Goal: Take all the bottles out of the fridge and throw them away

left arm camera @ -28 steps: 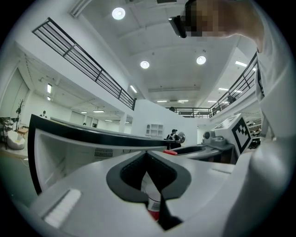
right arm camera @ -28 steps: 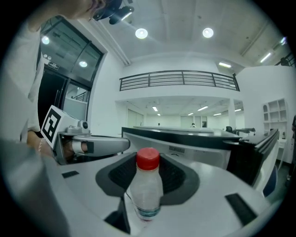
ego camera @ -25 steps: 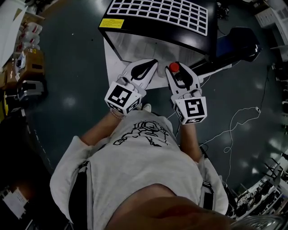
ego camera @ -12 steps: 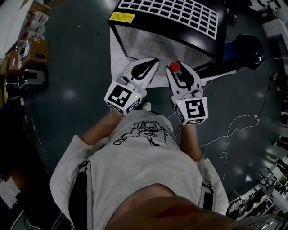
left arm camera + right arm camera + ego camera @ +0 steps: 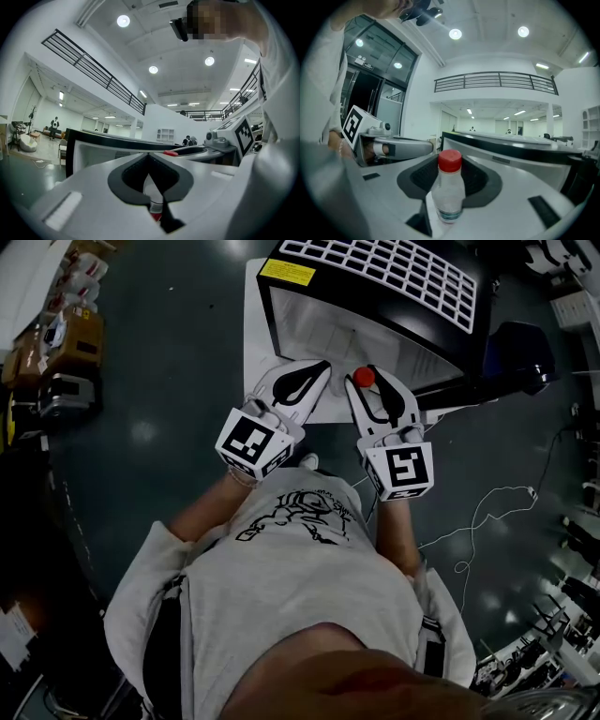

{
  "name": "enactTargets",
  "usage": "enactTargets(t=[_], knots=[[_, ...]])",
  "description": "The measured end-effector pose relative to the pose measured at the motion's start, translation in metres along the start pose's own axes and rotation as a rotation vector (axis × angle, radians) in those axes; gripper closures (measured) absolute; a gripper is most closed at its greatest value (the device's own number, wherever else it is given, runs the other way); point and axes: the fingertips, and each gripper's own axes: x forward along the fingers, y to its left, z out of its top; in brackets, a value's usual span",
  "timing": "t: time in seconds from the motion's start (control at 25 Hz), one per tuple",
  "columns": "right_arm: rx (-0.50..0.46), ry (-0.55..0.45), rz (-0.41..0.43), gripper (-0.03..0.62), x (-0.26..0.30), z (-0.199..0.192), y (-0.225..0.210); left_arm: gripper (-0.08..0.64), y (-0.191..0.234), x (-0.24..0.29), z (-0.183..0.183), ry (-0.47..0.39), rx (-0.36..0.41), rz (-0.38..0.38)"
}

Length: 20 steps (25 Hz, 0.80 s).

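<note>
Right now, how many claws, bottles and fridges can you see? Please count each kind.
Claws: 2 (left claw, right claw)
Bottles: 2 (left bottle, right bottle), one gripped in each claw
Fridges: 1 (fridge)
Total: 5

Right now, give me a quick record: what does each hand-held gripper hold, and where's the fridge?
left hand-held gripper: appears closed on a second bottle that sits low between its jaws, red end down
right hand-held gripper: closed on a red-capped bottle, upright
fridge: black, white inside, just ahead of both grippers
bottles inside fridge: none visible
</note>
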Motion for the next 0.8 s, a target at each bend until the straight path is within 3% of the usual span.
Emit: enactTargets(t=[0.24, 0.8], knots=[[0.0, 0.003, 0.023, 0.439, 0.02, 0.006, 0.027, 0.551, 0.02, -0.027, 0.005, -0.012, -0.003, 0.002], [-0.019, 0.004, 0.111, 0.439, 0.082, 0.022, 0.116, 0.551, 0.088, -0.114, 0.007, -0.012, -0.014, 0.091]])
